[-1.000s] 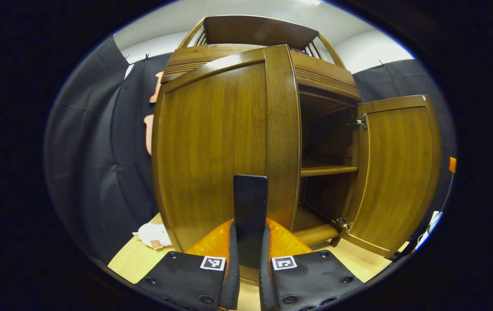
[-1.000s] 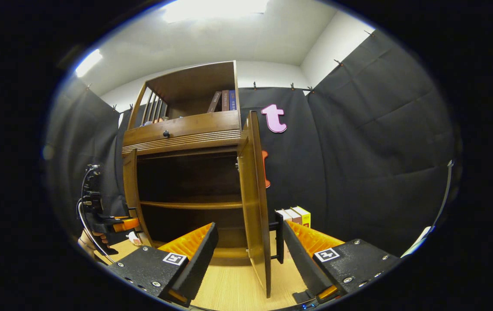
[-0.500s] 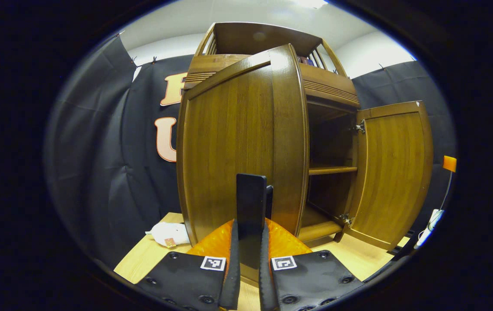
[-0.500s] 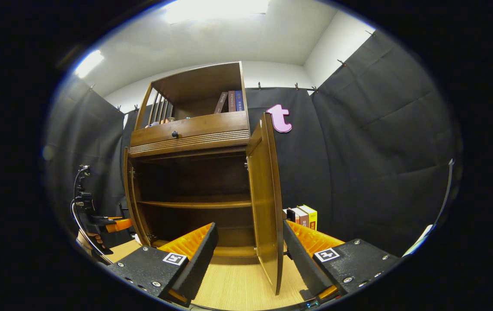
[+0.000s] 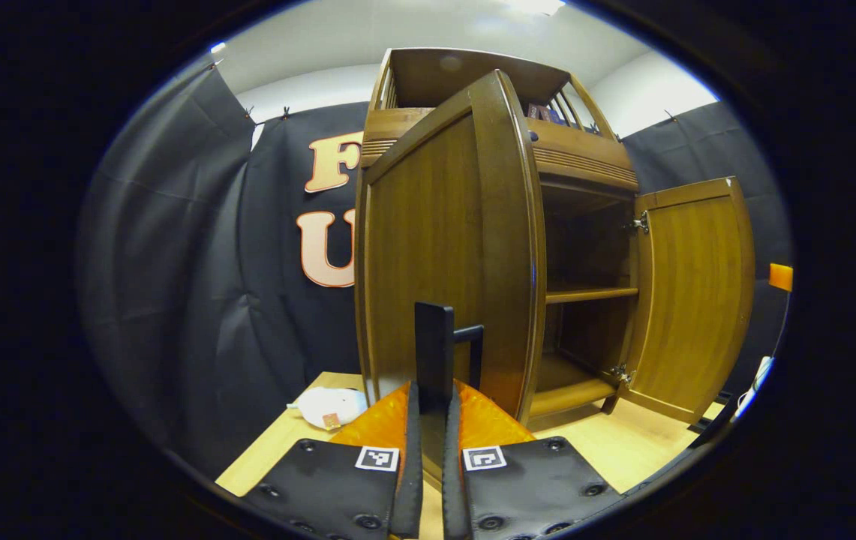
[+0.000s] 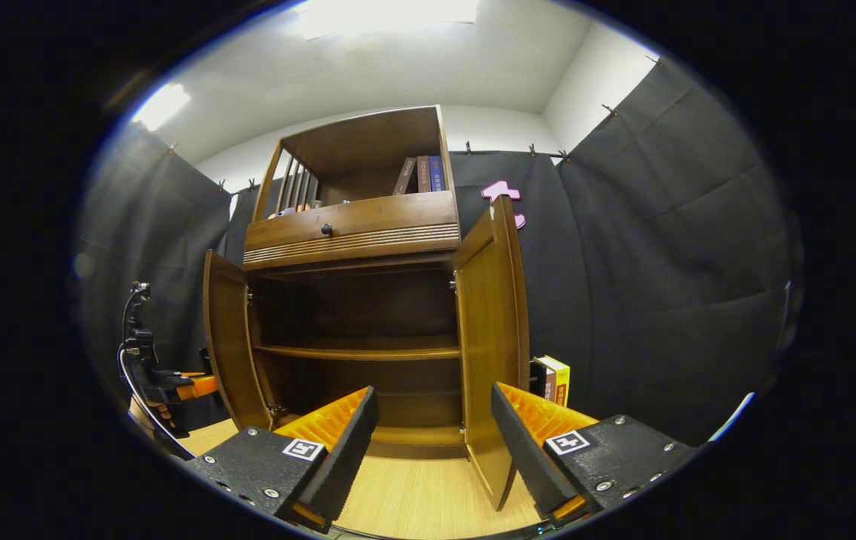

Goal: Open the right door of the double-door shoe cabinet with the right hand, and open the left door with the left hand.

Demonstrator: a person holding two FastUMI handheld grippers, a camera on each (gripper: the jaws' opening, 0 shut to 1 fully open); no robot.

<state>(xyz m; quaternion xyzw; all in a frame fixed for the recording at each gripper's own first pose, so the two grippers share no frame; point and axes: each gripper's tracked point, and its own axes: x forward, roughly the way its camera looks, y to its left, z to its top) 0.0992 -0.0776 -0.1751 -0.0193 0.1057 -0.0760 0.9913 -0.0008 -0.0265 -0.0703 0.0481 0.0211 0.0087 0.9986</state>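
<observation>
The left door (image 5: 443, 247) is being held by its upright handle (image 5: 434, 352), at 12 o'clock between the closed left gripper (image 5: 428, 420) fingers. The right door (image 6: 491, 337) is standing open — the right gripper (image 6: 434, 427) is being held wide apart, empty.

In the left gripper view, the left hand-held gripper (image 5: 431, 457) fills the lower centre of the frame. Its two fingers (image 5: 337, 491) are matte black plates with round black screws along the lower edges. Each plate carries a small square black-and-white marker near its upper inner corner. Orange ribbed parts rise behind the plates.

In the right gripper view, the right hand-held gripper (image 6: 431, 442) has the same black plates, silver screws, square markers and orange ribbed backs. At the left edge of this frame, the other gripper shows black parts, an orange piece and a looping black cable.
</observation>
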